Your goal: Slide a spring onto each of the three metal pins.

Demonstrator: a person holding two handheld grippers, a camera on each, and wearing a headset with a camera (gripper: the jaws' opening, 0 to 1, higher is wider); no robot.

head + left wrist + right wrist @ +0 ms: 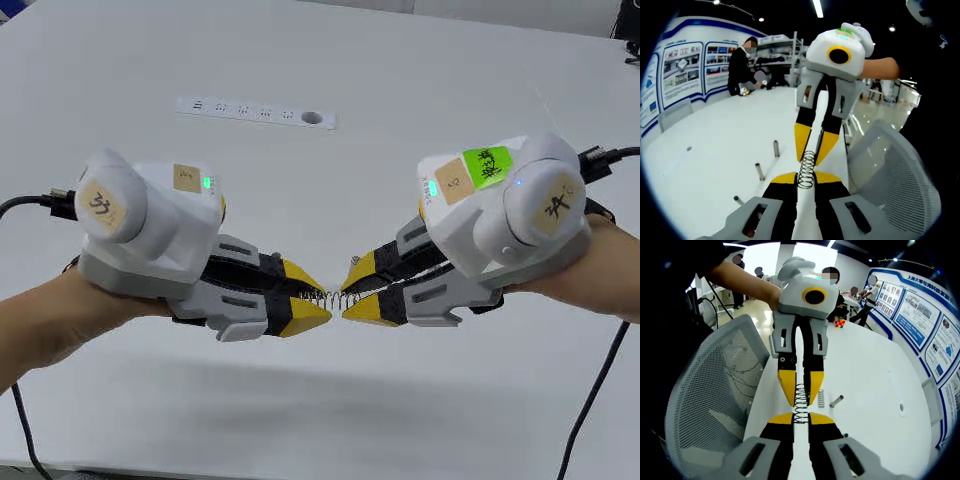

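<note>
I have both sets of jaws closed on one thin wire coil spring (806,170). My left gripper (320,302) pinches one end and my right gripper (350,292) pinches the other. The flat yellow tips on the black fingers meet the coil from both sides. The spring is bright metal, loosely wound and slender. Its long axis runs straight from one gripper's tips to the other's, roughly level and parallel to the near edge of the bench (330,60). I hold it in the air above the smooth white top, near that edge and about midway between the left and right edges.

In the left gripper view, three short grey metal pins (760,171) stand in a row on the bench, smooth cylinders on the far side of the held spring. In the right gripper view, a second spring (821,398) lies flat on the bench just beyond my tips. A white power strip (255,112) lies toward the far edge. A grey mesh chair back (715,405) sits off the near edge.
</note>
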